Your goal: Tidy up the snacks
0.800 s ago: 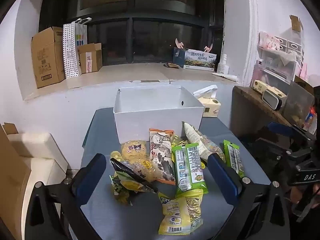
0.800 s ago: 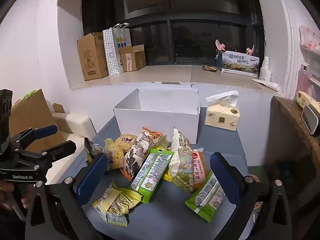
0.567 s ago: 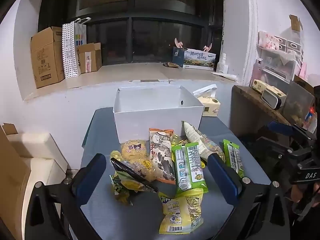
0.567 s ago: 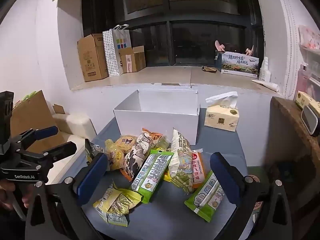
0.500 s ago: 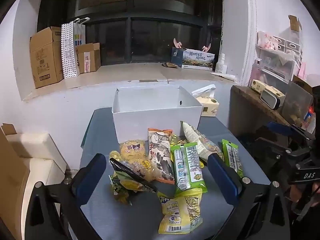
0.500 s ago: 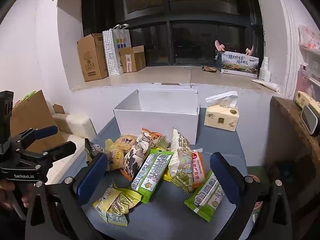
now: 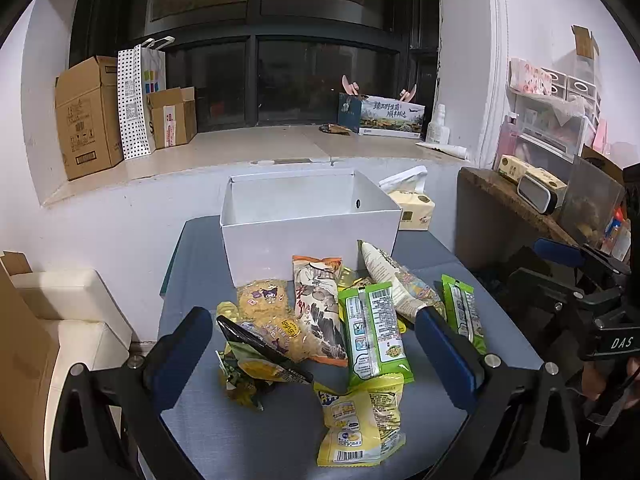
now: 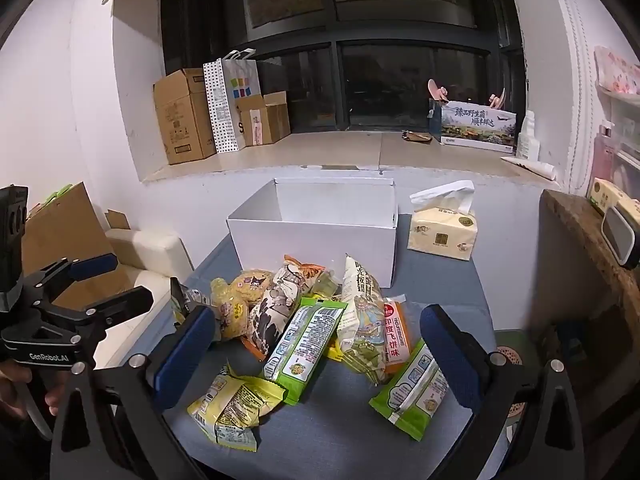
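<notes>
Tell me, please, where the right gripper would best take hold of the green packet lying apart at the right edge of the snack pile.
Probably across the middle of the green packet, coming down from above. It lies flat on the table, apart from the pile, so both long edges look free. The right gripper is open and empty, likely wide enough to span its narrow width; the crimped ends look thin and slippery.

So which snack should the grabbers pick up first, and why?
Probably the right gripper should dip to the green packet between its open fingers. It lies on top of the pile, the white box behind looks empty, and neither gripper holds anything.
</notes>
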Demonstrator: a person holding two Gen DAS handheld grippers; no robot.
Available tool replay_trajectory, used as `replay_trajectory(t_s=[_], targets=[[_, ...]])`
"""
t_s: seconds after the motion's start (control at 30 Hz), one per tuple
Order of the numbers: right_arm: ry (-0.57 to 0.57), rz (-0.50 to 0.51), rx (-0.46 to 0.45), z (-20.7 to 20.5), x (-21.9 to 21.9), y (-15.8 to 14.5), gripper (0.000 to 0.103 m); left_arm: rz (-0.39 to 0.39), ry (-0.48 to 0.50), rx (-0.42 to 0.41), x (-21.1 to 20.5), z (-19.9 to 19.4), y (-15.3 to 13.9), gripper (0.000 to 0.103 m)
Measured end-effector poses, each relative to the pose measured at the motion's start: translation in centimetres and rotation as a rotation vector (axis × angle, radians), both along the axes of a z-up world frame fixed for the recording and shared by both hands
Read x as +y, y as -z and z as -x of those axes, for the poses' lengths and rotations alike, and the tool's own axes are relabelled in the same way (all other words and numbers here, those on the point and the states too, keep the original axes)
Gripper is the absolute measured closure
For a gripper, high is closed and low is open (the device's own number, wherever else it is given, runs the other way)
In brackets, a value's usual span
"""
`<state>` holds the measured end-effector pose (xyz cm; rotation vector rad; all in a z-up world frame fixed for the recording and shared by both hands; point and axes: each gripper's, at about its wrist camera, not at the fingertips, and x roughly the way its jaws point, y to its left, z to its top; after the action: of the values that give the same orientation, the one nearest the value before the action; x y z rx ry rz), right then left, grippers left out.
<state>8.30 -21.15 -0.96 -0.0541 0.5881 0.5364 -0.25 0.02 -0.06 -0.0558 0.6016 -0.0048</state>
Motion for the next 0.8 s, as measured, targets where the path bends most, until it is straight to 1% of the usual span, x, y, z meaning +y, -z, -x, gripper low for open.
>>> replay_trajectory(t_s=[0.8], targets=[[0.006,-0.007,0.008,0.18,-0.31,0.00,0.000,-0.003,-0.009,0.010,0.34,0.09,0.33,0.000]])
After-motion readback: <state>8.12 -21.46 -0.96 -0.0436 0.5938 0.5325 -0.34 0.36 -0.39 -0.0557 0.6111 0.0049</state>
